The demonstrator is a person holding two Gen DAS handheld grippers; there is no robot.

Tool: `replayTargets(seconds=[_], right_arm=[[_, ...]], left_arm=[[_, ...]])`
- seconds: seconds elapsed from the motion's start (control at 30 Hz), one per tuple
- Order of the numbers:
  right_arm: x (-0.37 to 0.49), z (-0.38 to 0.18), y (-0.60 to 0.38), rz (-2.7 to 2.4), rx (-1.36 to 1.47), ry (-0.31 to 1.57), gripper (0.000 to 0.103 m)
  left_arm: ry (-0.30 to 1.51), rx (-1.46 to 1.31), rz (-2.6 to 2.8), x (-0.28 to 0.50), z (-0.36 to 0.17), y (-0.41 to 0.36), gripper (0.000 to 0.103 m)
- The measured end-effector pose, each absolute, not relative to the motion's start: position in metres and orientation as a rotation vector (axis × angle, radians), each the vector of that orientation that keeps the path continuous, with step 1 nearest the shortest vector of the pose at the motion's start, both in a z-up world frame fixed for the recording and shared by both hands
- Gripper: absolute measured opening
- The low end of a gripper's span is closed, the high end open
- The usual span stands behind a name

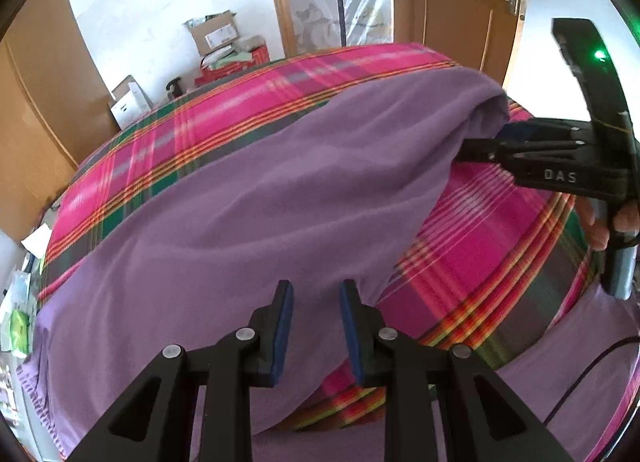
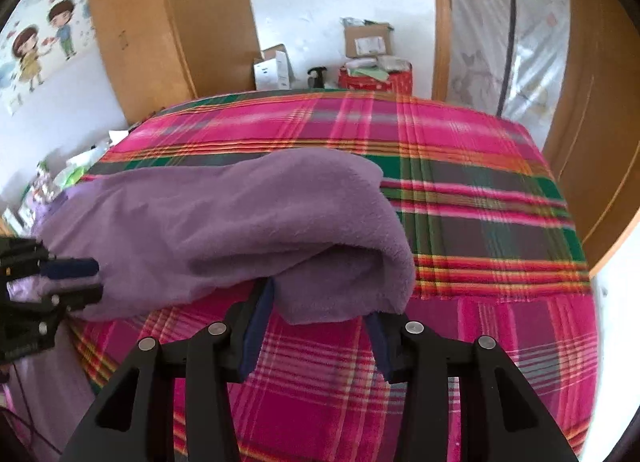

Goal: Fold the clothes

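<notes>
A purple fleece cloth (image 1: 248,198) lies across a pink plaid blanket (image 1: 492,230) on a bed. At the bottom of the left wrist view, my left gripper (image 1: 318,290) is shut on a bunched edge of the cloth, which fills the gap between its blue pads. It shows again at the left edge of the right wrist view as the left gripper (image 2: 94,278). My right gripper (image 2: 320,302) stands open, jaws wide. The folded end of the cloth (image 2: 248,222) droops loosely over and between its fingertips. From the left wrist, the right gripper (image 1: 474,148) reaches in under that fold, tips hidden.
A lighter purple sheet (image 1: 560,390) hangs below the blanket, and a black cable (image 1: 580,374) crosses it. Cardboard boxes (image 2: 366,42) and a red box (image 2: 376,80) stand past the bed's far edge. Wooden cabinet (image 2: 160,22) at back left, wooden door (image 1: 460,2) at right.
</notes>
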State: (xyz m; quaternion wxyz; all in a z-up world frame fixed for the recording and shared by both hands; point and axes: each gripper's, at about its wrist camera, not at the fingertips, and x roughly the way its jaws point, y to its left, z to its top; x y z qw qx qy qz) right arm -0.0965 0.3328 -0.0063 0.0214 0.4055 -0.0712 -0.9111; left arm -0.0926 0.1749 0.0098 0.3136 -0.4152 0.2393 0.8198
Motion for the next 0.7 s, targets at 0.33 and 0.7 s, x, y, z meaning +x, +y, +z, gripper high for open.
replayTargets(seconds=[0.33, 0.7], right_arm=[[-0.099, -0.008, 0.329, -2.871, 1.278, -0.112, 0.030], [-0.095, -0.009, 0.335, -2.859, 1.276, -0.160, 0.030]], left_arm=[[0.682, -1.018, 2.097, -0.082, 0.007, 0.205, 0.025], [0.808, -0.969, 2.068, -0.075, -0.004, 0.247, 0.025]])
